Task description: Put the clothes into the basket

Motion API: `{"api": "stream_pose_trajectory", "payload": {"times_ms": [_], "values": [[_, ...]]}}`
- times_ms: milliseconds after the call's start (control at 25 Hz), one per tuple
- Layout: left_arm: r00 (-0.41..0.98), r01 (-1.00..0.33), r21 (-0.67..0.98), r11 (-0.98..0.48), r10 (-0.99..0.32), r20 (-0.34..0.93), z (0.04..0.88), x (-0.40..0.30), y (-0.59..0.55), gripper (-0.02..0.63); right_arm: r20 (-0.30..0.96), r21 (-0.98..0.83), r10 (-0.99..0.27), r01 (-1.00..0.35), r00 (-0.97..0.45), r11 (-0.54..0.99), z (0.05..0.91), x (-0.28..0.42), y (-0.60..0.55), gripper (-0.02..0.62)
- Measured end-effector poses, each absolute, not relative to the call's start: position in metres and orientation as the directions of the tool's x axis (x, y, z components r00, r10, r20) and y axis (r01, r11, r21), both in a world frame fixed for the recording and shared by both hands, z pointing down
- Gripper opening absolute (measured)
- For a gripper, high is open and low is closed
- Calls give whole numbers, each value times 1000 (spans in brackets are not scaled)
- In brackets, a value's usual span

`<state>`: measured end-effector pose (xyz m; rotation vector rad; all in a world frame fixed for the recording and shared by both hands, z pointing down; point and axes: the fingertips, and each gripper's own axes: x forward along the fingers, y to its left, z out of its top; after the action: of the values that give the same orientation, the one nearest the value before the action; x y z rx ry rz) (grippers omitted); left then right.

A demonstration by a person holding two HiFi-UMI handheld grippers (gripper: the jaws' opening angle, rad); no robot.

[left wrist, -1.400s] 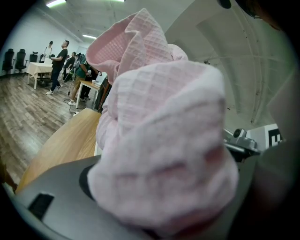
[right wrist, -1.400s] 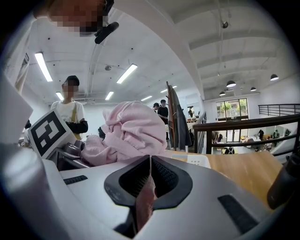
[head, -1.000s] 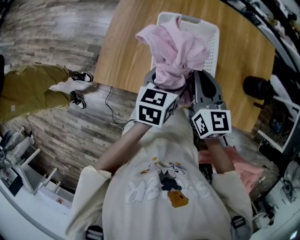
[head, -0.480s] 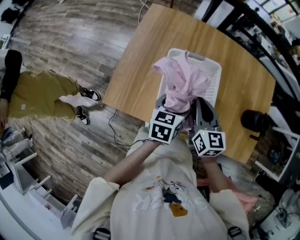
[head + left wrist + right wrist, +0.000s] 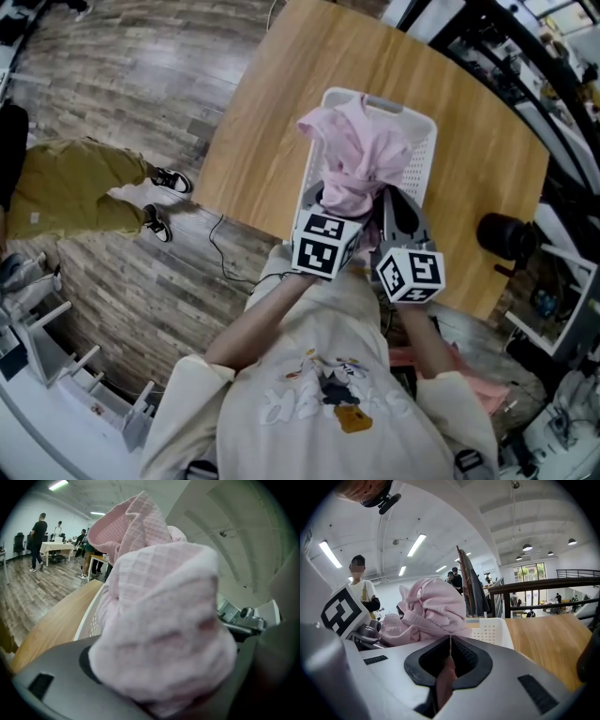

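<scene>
A pink knitted garment (image 5: pixel 361 155) hangs bunched over the white perforated basket (image 5: pixel 424 127), which stands on the wooden table (image 5: pixel 272 112). Both grippers hold the garment from the near side. My left gripper (image 5: pixel 330 195) is shut on a thick wad of it, and the cloth (image 5: pixel 159 620) fills the left gripper view. My right gripper (image 5: pixel 390 204) is shut on a thin fold of the same pink cloth (image 5: pixel 446 677), with the rest of the garment (image 5: pixel 431 609) piled to its left. The basket's rim (image 5: pixel 494 631) shows just beyond the jaws.
A black round object (image 5: pixel 506 236) stands at the table's right edge. More pink cloth (image 5: pixel 478 384) lies low at the right behind me. A person in khaki trousers (image 5: pixel 66 187) sits on the floor at left. A cable (image 5: pixel 225 225) trails off the table's near edge.
Both grippers stay shut on the pink garment. It has come forward over the basket and sits a little lower above it; my head view has shifted.
</scene>
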<state>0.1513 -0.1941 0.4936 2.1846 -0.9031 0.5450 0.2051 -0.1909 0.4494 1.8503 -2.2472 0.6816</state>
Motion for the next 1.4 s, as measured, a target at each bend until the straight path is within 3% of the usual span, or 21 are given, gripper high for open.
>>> {"api": "stream_pose_trajectory", "payload": {"times_ms": [1400], "values": [[583,-798,417,-435,-387,714,564,167,-213,367,537,-301,-824,-954,-178,10,527,228,-222,25]]}}
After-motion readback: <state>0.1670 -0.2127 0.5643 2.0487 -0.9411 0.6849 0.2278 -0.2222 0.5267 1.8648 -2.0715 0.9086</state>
